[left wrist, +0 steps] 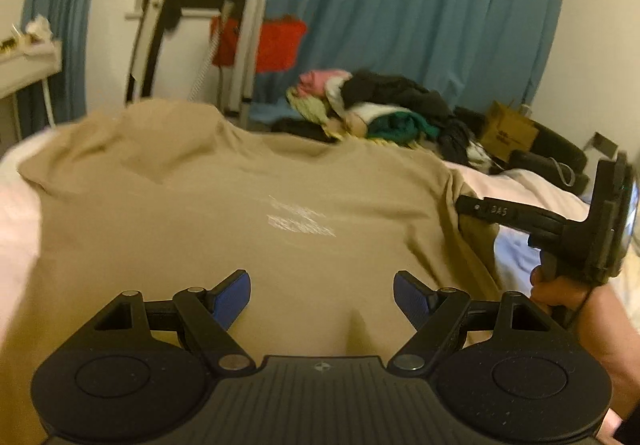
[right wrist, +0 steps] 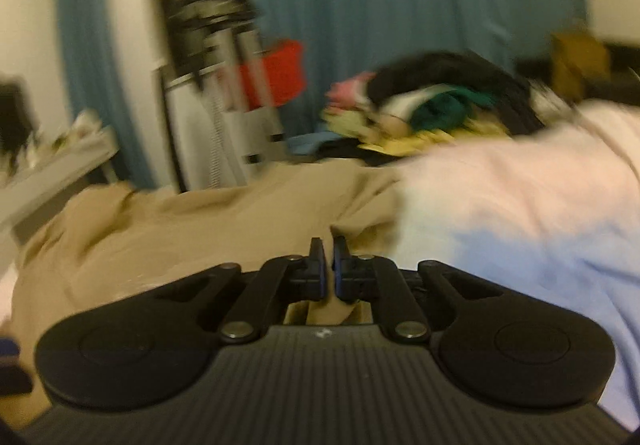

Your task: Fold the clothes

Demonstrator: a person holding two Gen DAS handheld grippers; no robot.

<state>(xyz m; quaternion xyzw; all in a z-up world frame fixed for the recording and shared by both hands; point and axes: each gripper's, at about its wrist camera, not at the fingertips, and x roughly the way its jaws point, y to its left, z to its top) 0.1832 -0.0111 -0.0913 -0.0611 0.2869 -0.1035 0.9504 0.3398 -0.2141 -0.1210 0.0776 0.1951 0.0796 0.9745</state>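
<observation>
A tan T-shirt (left wrist: 224,205) with a small white print lies spread on the bed; it also shows in the right wrist view (right wrist: 200,225). My left gripper (left wrist: 322,295) is open and empty, hovering over the shirt's near part. My right gripper (right wrist: 329,265) is shut on the tan T-shirt, pinching a fold of its right side. In the left wrist view the right gripper (left wrist: 466,205) reaches in from the right and grips the shirt's right edge. The right wrist view is blurred.
A pile of mixed clothes (left wrist: 372,109) lies at the far side of the pale sheet (right wrist: 520,197). Blue curtains (left wrist: 400,5), a red cloth (left wrist: 276,45) on a metal rack and a cardboard box (left wrist: 508,129) stand behind. A white shelf (left wrist: 24,65) is at left.
</observation>
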